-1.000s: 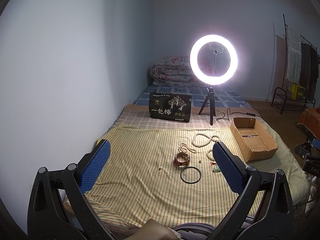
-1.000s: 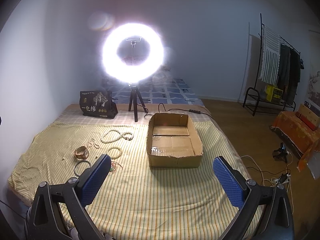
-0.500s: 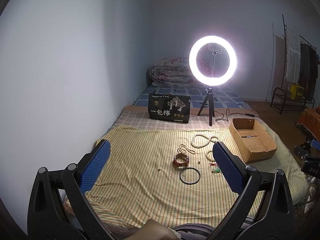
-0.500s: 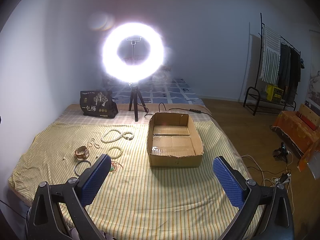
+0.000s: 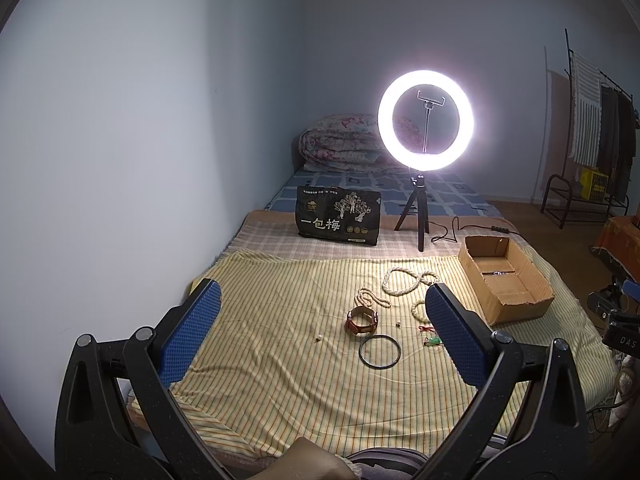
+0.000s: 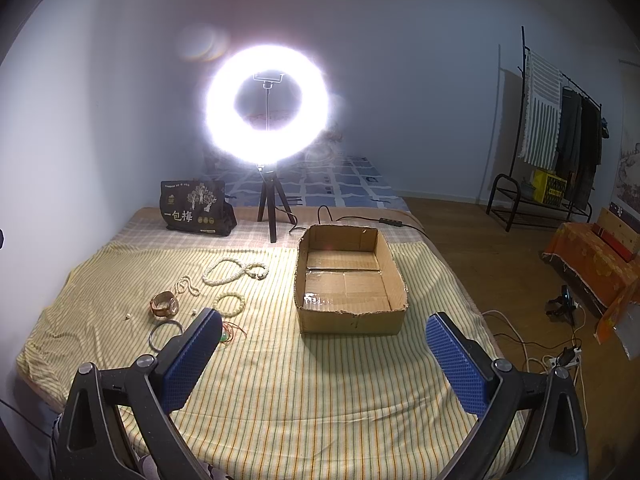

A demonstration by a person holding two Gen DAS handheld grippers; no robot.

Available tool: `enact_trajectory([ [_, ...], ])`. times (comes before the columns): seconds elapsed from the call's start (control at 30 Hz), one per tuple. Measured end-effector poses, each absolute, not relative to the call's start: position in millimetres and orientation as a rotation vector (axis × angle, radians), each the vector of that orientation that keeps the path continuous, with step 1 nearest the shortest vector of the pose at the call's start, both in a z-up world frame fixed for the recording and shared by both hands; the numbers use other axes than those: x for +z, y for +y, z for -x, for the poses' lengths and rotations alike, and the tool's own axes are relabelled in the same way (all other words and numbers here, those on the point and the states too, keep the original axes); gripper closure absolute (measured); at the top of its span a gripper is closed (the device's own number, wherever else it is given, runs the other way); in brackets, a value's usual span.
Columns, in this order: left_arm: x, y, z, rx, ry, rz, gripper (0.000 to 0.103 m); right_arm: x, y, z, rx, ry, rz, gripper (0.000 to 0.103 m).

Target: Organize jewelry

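Bed (image 6: 320, 420), covered by a yellow striped sheet, carries everything. Landmark for positions: the open cardboard box (image 6: 352, 322).

Ring light (image 6: 267, 106) on its tripod stands behind the box, lit; glare washes out whatever lies directly behind it in the right wrist view. Black printed bag (image 6: 193, 209) stands behind and left of the box.

Box interior: bare cardboard floor with a strip of shiny tape in the right wrist view. Left wrist view shows a small glinting patch inside; could be tape or one item, cannot tell. Judged: sorting is at or near its start.

All visible jewelry lies loose on the sheet left of the box, none touching it:
- long pearl necklace (image 6: 234, 271), nearest the box's back left corner
- thin bead strand (image 6: 186, 285), further left
- dark bangle (image 5: 379, 351), closest to the bed's front edge
- brown-strap watch (image 5: 362, 319), just behind the bangle
- pearl bracelet (image 6: 229, 303), between watch and box
- red cord with green bead (image 5: 431, 339), partly hidden by a jaw
- two tiny pale beads or studs, left of the box, near the watch

Left gripper (image 5: 320, 336): jaws wide apart, empty, hovering above the cluster.
Right gripper (image 6: 324, 360): jaws wide apart, empty, held in front of the box.

Remaining, as judged: every listed piece still to be moved into the box.
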State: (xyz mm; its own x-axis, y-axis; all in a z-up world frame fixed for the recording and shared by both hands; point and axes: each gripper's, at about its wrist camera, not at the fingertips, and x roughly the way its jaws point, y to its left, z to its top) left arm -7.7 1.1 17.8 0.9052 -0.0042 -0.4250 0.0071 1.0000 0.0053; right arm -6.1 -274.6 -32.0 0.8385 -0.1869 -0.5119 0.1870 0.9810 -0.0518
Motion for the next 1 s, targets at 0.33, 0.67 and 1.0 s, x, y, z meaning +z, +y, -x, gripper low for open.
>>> enact_trajectory([
  [0.33,13.7,0.6,-1.1,-0.005,0.454,-0.006,0.0,-29.7,-274.6,1.8,-0.196,0.543,0.011,0.0],
  [0.67,7.6,8.4,-23.6,0.013,0.497,-0.002,0.0,-24.9,-278.3,-18.2,-0.194,0.555,0.021,0.0],
  [1.0,-32.5,36.1,-70.9,0.035,0.624,-0.029,0.0,-33.6,-282.4,-57.1,-0.094,0.548,0.072,0.0],
])
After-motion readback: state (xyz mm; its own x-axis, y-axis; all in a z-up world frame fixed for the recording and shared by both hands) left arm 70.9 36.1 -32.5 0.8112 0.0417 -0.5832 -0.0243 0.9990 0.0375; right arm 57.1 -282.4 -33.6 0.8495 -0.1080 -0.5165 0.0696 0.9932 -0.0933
